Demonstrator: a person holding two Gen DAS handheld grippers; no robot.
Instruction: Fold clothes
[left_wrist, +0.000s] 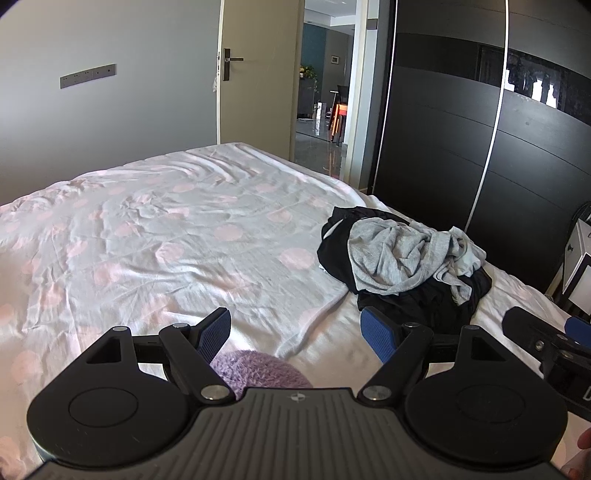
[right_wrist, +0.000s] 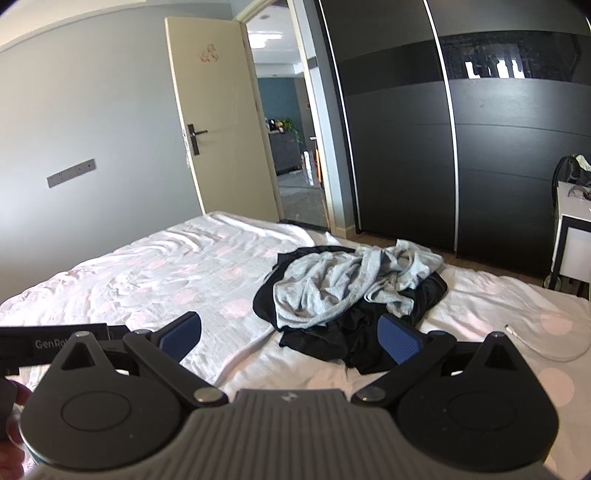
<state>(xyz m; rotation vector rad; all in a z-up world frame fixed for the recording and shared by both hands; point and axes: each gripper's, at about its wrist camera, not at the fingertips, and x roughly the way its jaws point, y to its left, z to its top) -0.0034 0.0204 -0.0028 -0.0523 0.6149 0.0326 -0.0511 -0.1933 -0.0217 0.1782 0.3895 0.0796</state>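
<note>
**Two empty grippers face an unsorted heap**

A crumpled light-grey knit garment (right_wrist: 332, 284) lies on top of black clothes (right_wrist: 347, 339), heaped on the right side of the pink-dotted white bedsheet (left_wrist: 166, 229). The left gripper (left_wrist: 297, 334) and right gripper (right_wrist: 291, 334) both hover with tongs apart, holding nothing. Best to pinch only the grey top layer at an edge, lift it clear, then spread it on the bare sheet to the left.

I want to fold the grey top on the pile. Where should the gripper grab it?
Probably its loose near edge, where the grey top drapes over the black clothes. Come from the front with the open right gripper: that hem lies nearest and free, so it should lift off alone.
</note>
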